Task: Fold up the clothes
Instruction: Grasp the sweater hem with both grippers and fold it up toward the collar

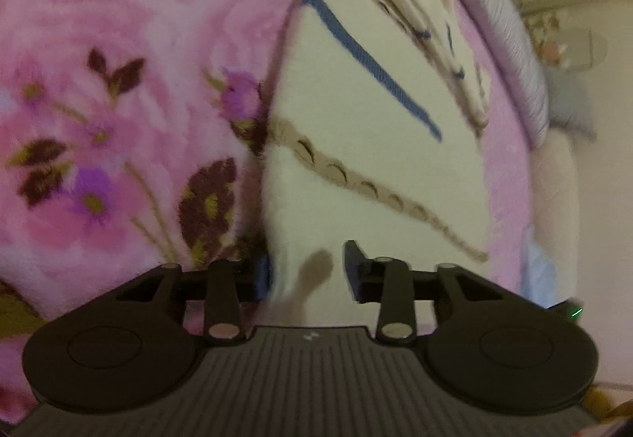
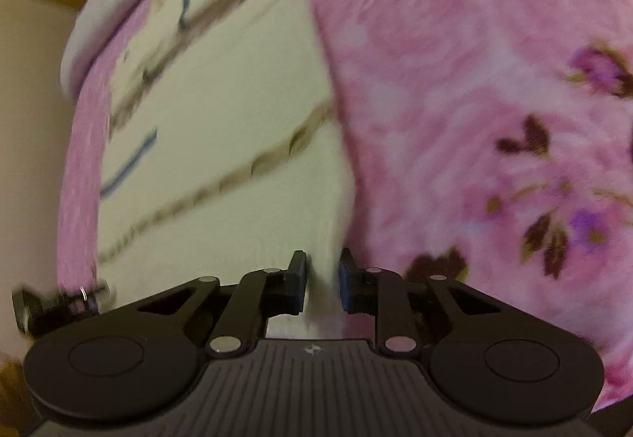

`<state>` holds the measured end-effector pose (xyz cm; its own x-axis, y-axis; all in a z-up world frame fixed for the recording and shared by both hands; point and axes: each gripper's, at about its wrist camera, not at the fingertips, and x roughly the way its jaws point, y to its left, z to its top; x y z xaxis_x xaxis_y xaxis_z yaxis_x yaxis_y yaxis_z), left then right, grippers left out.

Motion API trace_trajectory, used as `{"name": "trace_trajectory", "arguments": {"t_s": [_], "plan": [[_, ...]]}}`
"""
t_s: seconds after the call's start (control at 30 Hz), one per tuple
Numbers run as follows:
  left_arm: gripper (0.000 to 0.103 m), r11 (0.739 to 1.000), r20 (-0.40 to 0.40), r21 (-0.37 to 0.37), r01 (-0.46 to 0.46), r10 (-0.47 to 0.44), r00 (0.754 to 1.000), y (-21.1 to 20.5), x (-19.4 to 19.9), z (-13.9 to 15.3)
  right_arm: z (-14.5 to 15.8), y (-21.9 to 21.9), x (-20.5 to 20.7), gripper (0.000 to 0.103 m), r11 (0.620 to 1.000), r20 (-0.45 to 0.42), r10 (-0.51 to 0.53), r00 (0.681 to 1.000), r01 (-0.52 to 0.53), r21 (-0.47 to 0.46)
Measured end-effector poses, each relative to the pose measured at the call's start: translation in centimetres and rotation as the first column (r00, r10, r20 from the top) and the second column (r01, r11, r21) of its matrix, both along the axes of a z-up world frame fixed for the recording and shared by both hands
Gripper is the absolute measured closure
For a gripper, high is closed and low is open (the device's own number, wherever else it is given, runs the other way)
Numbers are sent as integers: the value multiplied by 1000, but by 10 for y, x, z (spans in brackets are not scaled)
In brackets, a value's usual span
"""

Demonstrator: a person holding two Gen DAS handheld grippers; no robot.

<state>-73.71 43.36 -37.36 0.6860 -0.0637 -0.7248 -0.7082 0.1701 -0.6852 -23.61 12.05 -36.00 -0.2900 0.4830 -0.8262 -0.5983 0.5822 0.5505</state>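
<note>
Black fingers of the right tool (image 2: 322, 280) sit close together with a strip of cream cloth running up between them, so this tool is clamped on the near edge of the cream garment (image 2: 221, 128). From the pinch the cloth spreads away across the pink floral blanket (image 2: 455, 61) on the bed, its right border curving off from the tool; the view is smeared, so finer folds cannot be read

On the other side, the left tool (image 1: 308, 273) has its fingers set wider, and a bunched corner of the same garment (image 1: 356, 89) rises between them. Whether the left finger, half hidden by the cloth, presses on the fabric I cannot tell, so this tool's grip stays uncertain. Beyond it the garment lies mostly flat on the blanket (image 1: 118, 41), showing a blue stripe (image 1: 372, 65) and a tan patterned band (image 1: 356, 180), with a layered, thicker part at the far end near the bed's edge (image 1: 514, 53)

Judging by this, the folding is in an early-to-middle stage: the piece is spread out and taken by its near edge, some layering may exist at the far end, but the main fold of carrying the near edge over the body is not yet done
</note>
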Motion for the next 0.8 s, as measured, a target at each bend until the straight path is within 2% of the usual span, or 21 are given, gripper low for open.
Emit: {"name": "trace_trajectory", "arguments": {"t_s": [0.17,0.2,0.23,0.27,0.3,0.37,0.43,0.5,0.57,0.6,0.63,0.67,0.7,0.8], "plan": [[67,998,81,-16,-55,56,995,-2,-8,-10,-14,6,14,74,993,-90,-66,994,75,94],[68,998,92,-10,-62,62,994,-3,-6,-10,-15,11,15,77,992,-99,-53,994,64,110],[82,998,103,-5,-68,69,992,-4,-4,-11,-15,17,15,86,991,-103,-18,995,31,127],[96,998,117,-8,-68,69,991,-5,-3,-12,-14,22,16,89,989,-106,20,994,-4,145],[96,998,130,-9,-67,68,989,-6,-1,-12,-12,28,16,89,986,-108,57,993,-39,163],[96,997,139,49,-60,53,989,-9,1,-10,-5,30,24,91,965,-151,107,983,-66,253],[96,993,144,93,-74,60,988,-15,2,-10,-4,29,30,91,957,-161,142,977,-93,276],[92,988,138,107,-112,97,986,-23,1,-16,-2,27,37,83,947,-169,176,970,-120,297],[91,982,184,113,-153,131,974,-28,-5,-22,-15,25,35,60,953,-179,194,965,-142,266],[91,979,200,120,-165,139,970,-29,-6,-24,-20,23,33,58,954,-172,198,965,-149,262],[94,976,215,128,-176,146,966,-31,-7,-25,-26,21,30,61,953,-165,201,966,-154,259],[95,975,217,142,-173,140,966,-32,-8,-25,-32,17,27,78,951,-168,189,967,-138,277],[95,973,220,156,-170,133,966,-34,-8,-25,-38,12,27,89,951,-187,166,968,-107,291],[96,966,192,209,-151,111,975,-39,-6,-18,-46,-1,29,92,945,-233,113,966,-32,324]]}}
